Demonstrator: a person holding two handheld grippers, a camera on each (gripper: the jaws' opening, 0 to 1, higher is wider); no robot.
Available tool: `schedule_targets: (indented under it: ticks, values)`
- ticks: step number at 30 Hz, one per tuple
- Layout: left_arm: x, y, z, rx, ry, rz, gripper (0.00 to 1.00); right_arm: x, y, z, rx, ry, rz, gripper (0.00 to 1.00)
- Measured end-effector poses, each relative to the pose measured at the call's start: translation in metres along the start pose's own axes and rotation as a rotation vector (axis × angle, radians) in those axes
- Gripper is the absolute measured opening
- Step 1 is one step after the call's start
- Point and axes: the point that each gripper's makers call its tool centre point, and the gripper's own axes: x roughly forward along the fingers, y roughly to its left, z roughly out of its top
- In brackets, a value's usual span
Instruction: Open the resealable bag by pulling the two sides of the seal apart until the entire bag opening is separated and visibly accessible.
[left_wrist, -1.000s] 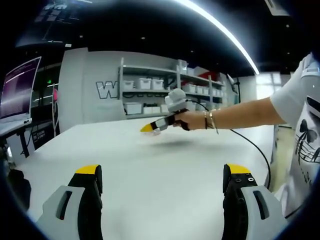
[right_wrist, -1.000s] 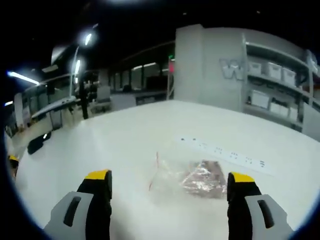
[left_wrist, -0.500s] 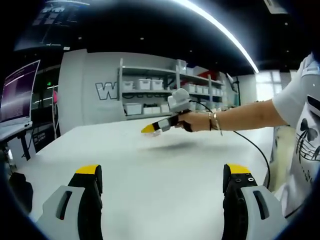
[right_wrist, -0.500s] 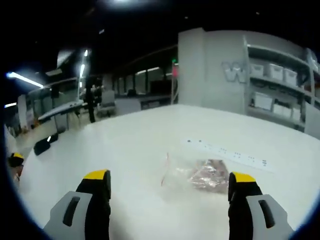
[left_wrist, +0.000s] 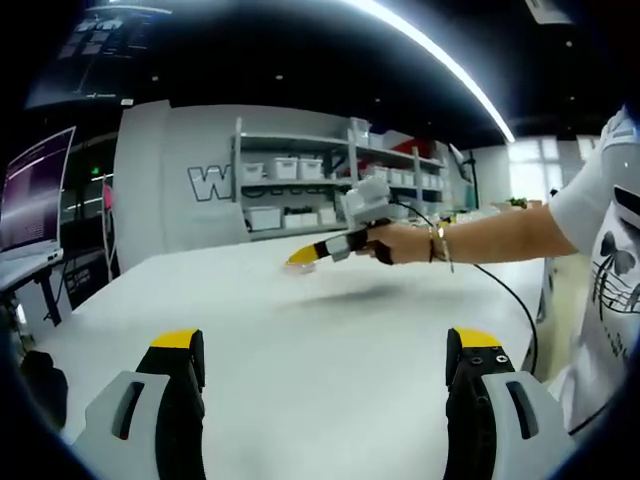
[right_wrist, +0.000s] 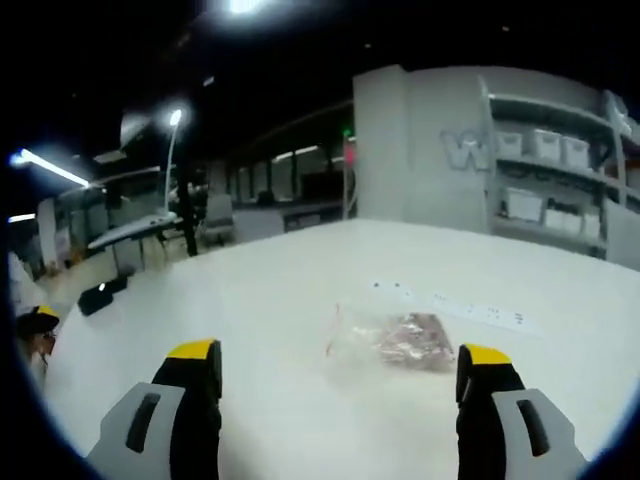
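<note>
A clear resealable bag (right_wrist: 392, 340) with brownish contents lies flat on the white table (right_wrist: 250, 300), a short way ahead of my right gripper (right_wrist: 340, 375). That gripper is open, its jaws wide apart and holding nothing. My left gripper (left_wrist: 325, 360) is open too, low over bare table. In the left gripper view the right gripper (left_wrist: 318, 251) reaches in from the right, held by a person's hand (left_wrist: 398, 243) above the far part of the table.
A white strip with dark marks (right_wrist: 450, 304) lies just beyond the bag. A black cable (left_wrist: 505, 295) trails from the hand across the table. Shelves with white bins (left_wrist: 300, 190) stand behind. A small dark object (right_wrist: 98, 296) sits near the table's left edge.
The right gripper has lifted and tilted a little, so the bag now sits farther ahead and smaller in its view. The left gripper has stayed put.
</note>
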Motion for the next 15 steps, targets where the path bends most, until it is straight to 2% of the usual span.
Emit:
schedule_targets:
  ticks: [15]
  values:
    - [0.002,-0.008,0.000,0.006,0.007,-0.014,1.00,-0.043,-0.003,-0.006,0.068,-0.064,0.001,0.98]
